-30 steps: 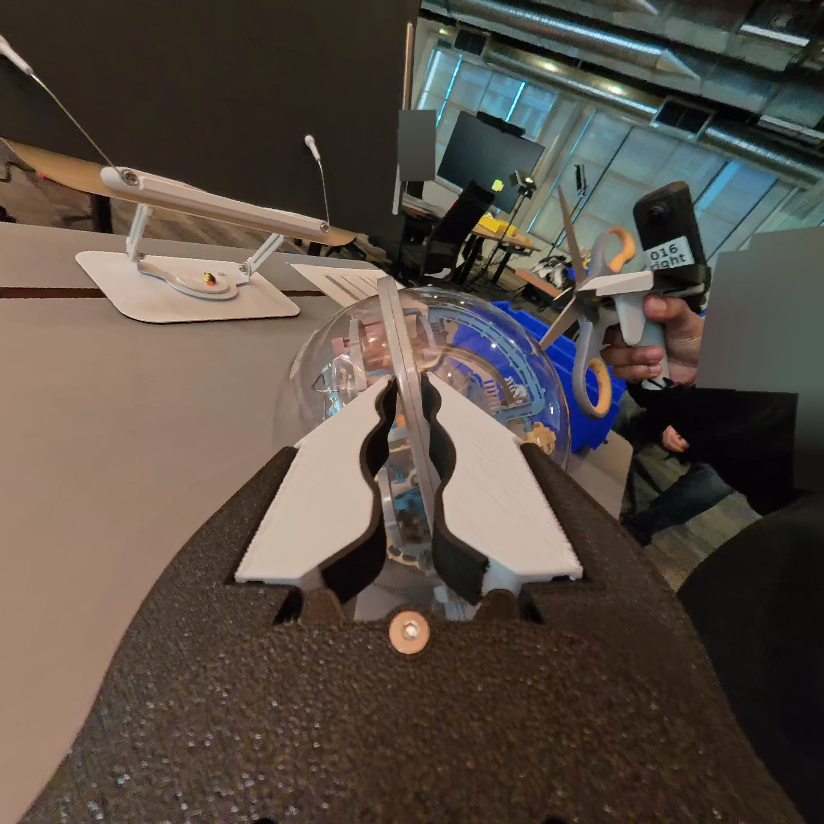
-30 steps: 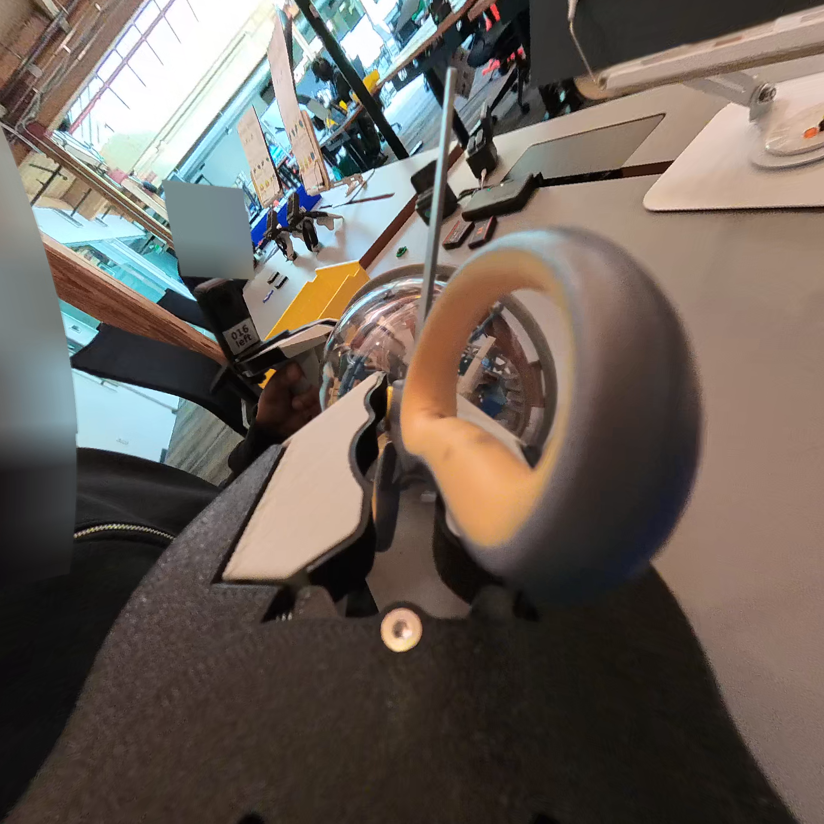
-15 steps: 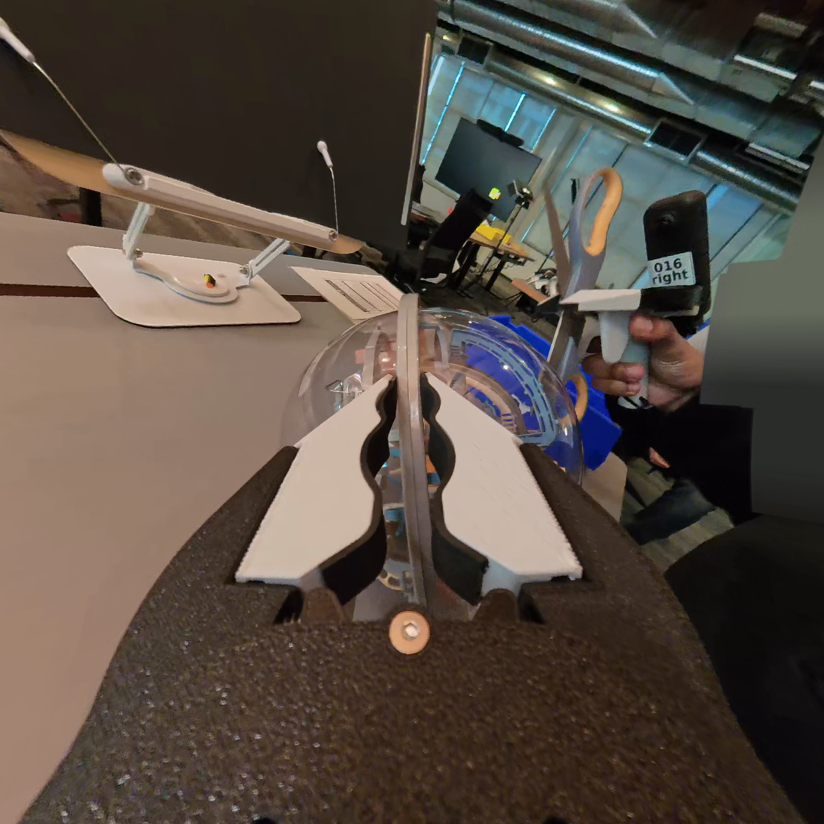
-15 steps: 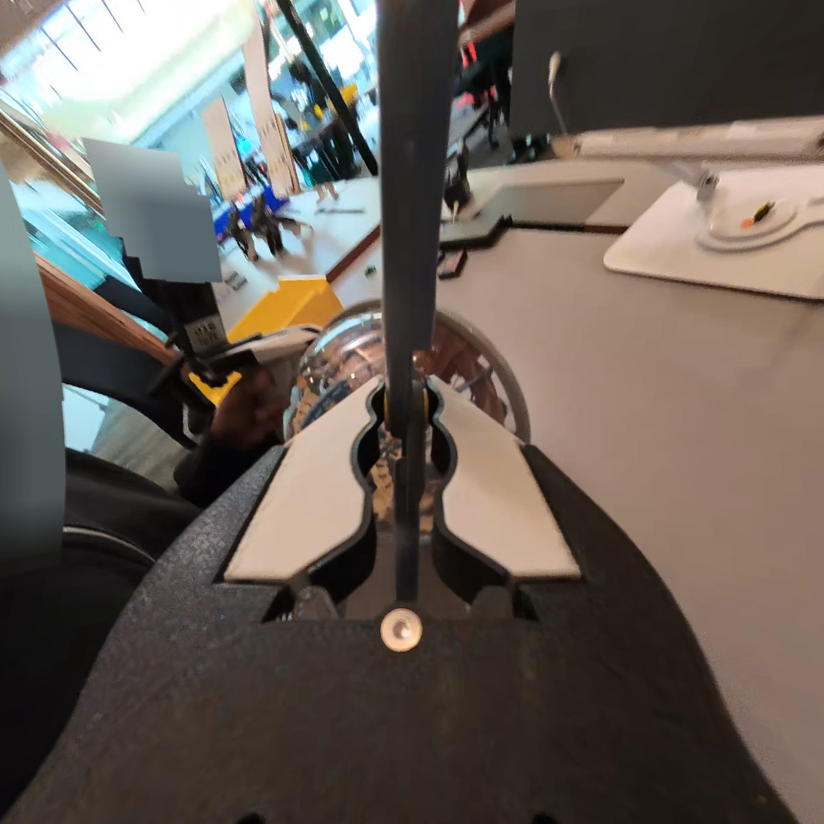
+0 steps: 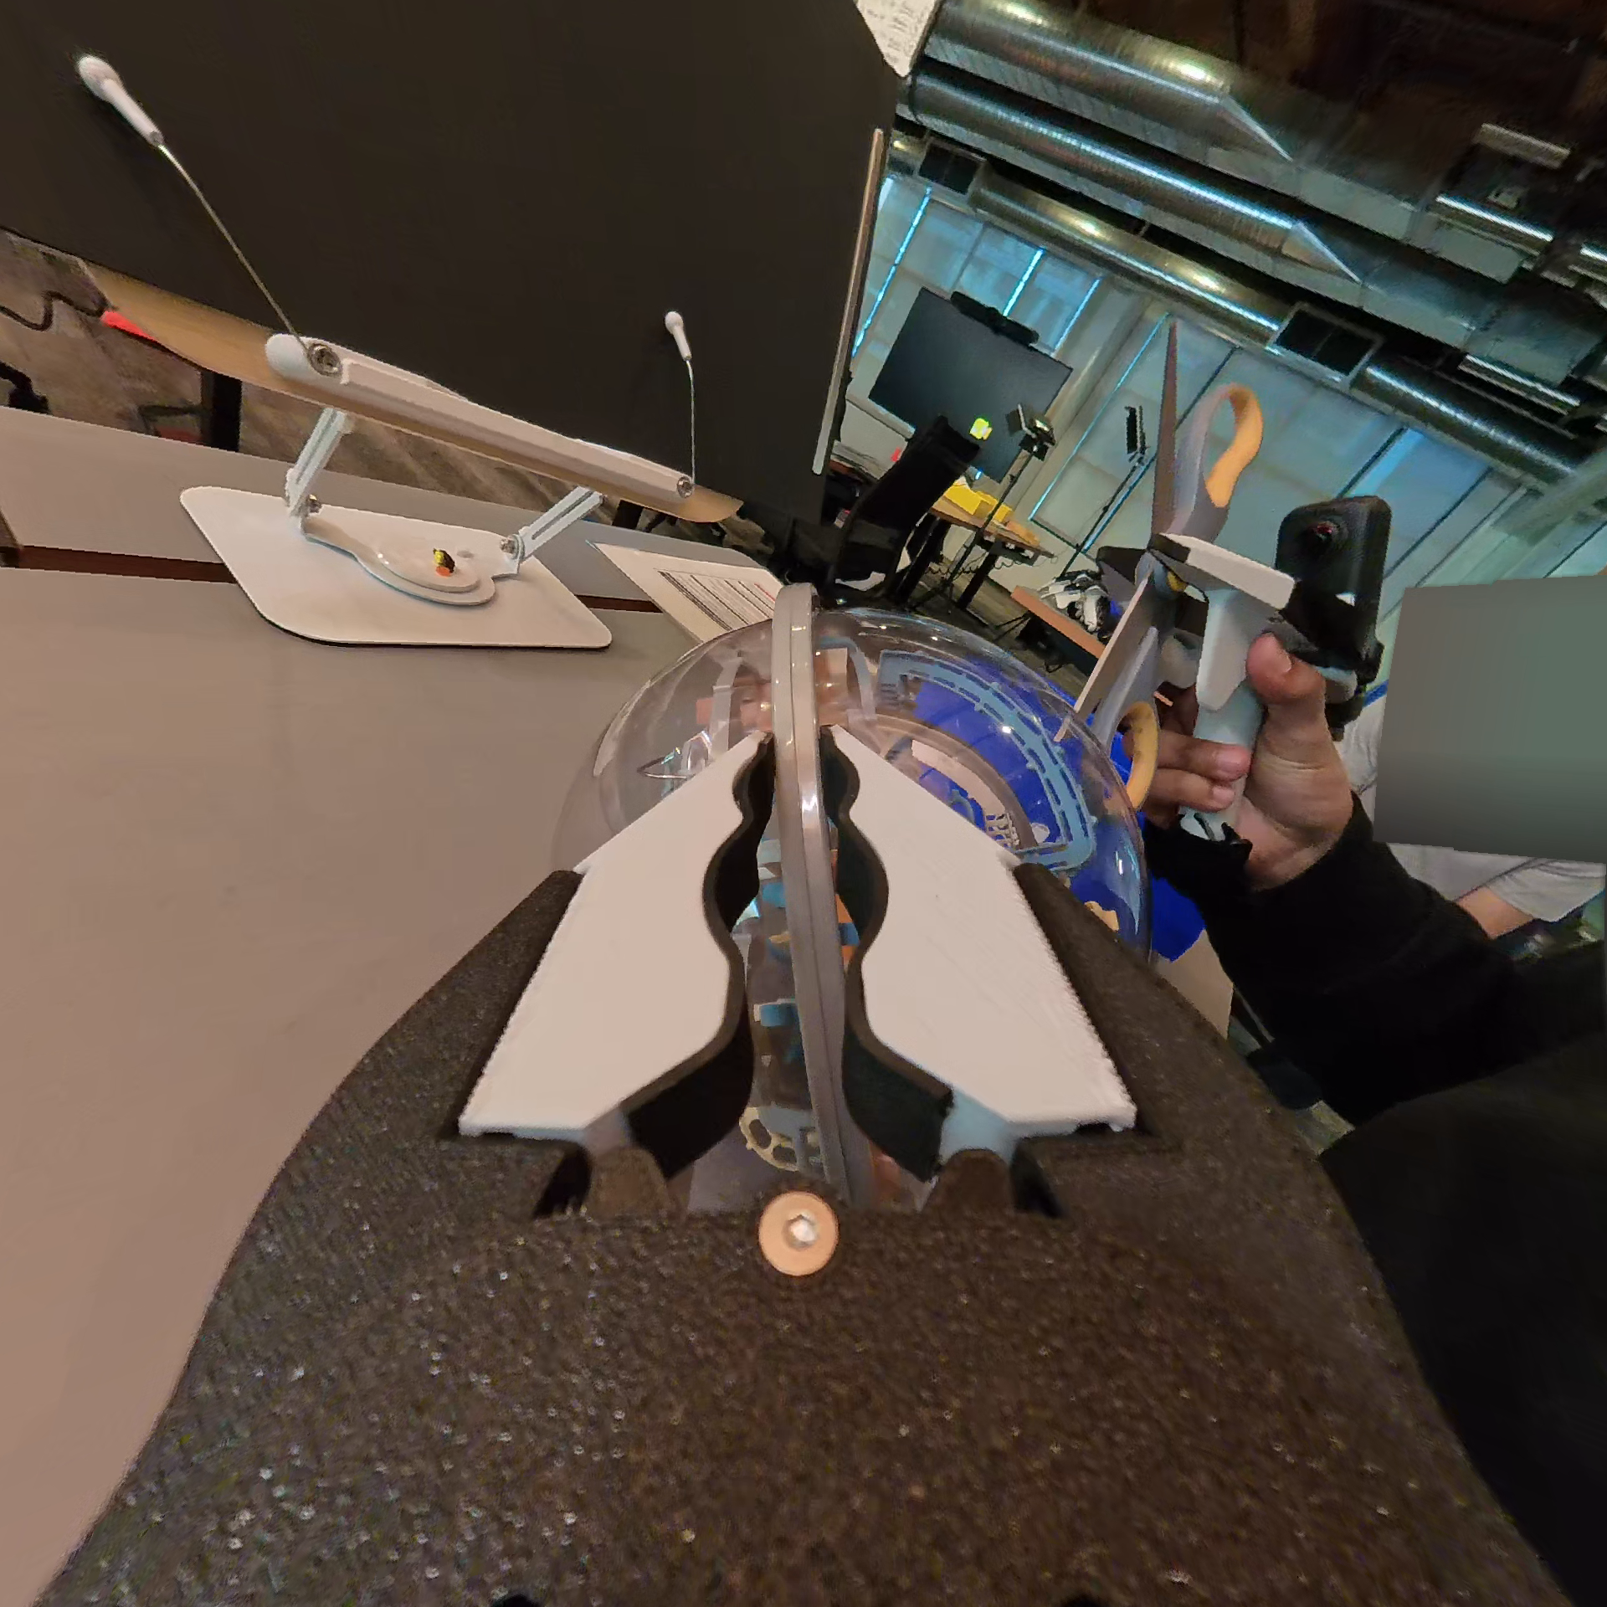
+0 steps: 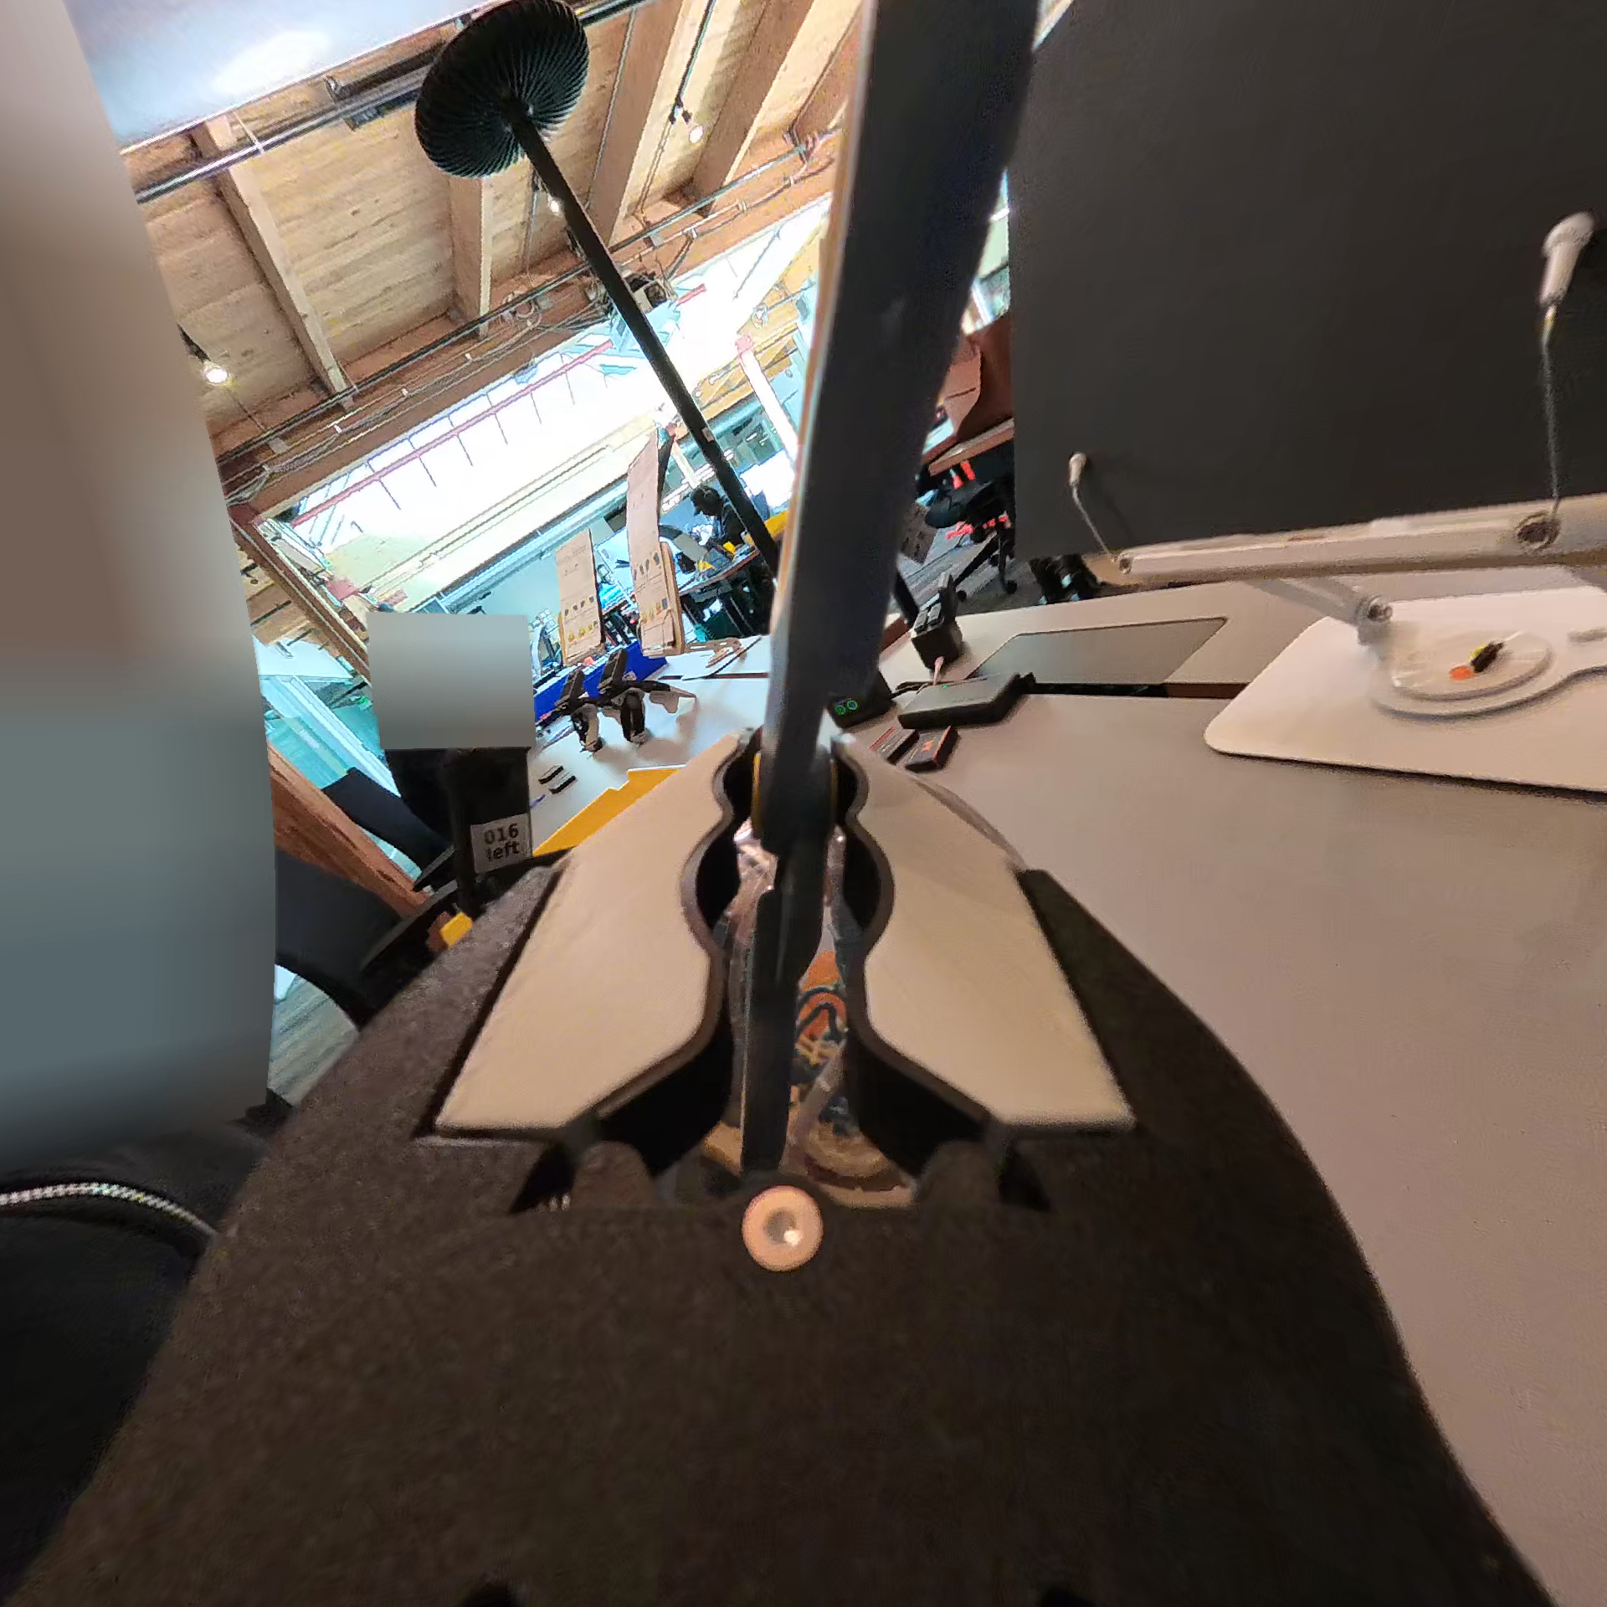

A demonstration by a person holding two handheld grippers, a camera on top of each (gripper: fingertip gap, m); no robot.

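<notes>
My left gripper (image 5: 796, 739) is shut on the grey rim band (image 5: 804, 870) of a clear plastic sphere (image 5: 956, 713) with blue tracks inside, held above the grey table (image 5: 261, 870). My right gripper (image 6: 793, 748) is shut near the pivot of a pair of scissors (image 6: 878, 435), seen edge-on as a dark bar rising upward. In the left wrist view the right gripper (image 5: 1170, 565) holds the grey and orange scissors (image 5: 1191, 487) spread open and upright, just right of the sphere, with a hand (image 5: 1278, 783) on its grip. The sphere shows blurred between my right fingers (image 6: 817, 1026).
A white stand with a slanted arm and thin antennae (image 5: 391, 591) sits at the back of the table, also in the right wrist view (image 6: 1391, 713). A dark panel (image 5: 522, 217) stands behind it. Small black devices (image 6: 948, 696), a paper sheet (image 5: 713, 591) and a blue bin (image 5: 1174, 922) lie nearby.
My right gripper has turned the scissors from tilted, with a handle loop facing the camera, to upright and edge-on, and lifted them. My left gripper stays shut on the sphere, which rolled slightly.
</notes>
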